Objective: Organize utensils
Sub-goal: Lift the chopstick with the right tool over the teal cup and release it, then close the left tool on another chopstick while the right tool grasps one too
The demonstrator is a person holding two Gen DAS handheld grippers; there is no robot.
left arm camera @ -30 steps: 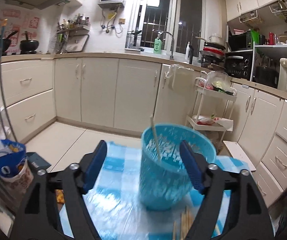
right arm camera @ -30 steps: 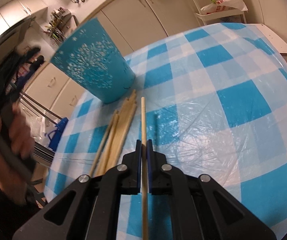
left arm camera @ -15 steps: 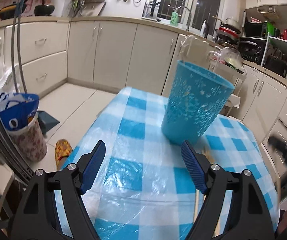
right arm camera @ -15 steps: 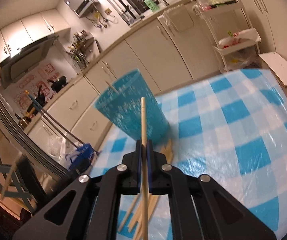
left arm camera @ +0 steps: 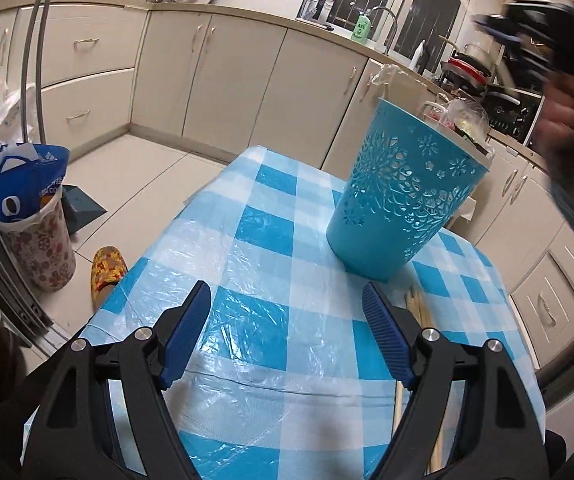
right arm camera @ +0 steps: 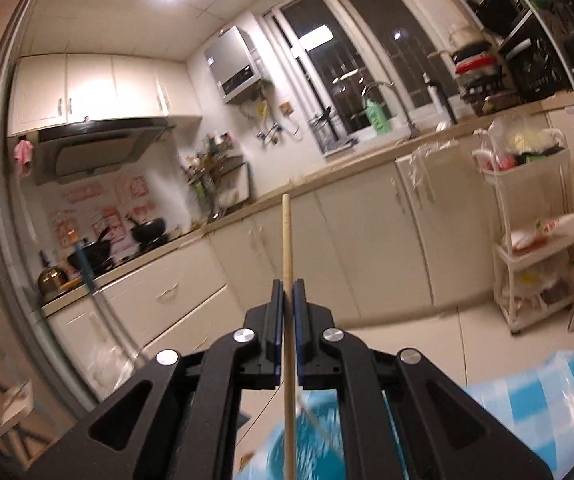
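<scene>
Your right gripper (right arm camera: 286, 306) raised above the blue basket (left arm camera: 401, 196), clamping one pale wooden chopstick (right arm camera: 286, 248) upright, your left gripper (left arm camera: 287, 330) spread wide, empty, low over the checked tablecloth (left arm camera: 263, 240).

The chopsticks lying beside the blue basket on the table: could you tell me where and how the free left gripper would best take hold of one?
Probably the outermost stick of the chopsticks, near the ends closest to the blue basket. They lie flat and bunched on the checked tablecloth, so come from above with the open left gripper, jaws across the stick's width.
</scene>
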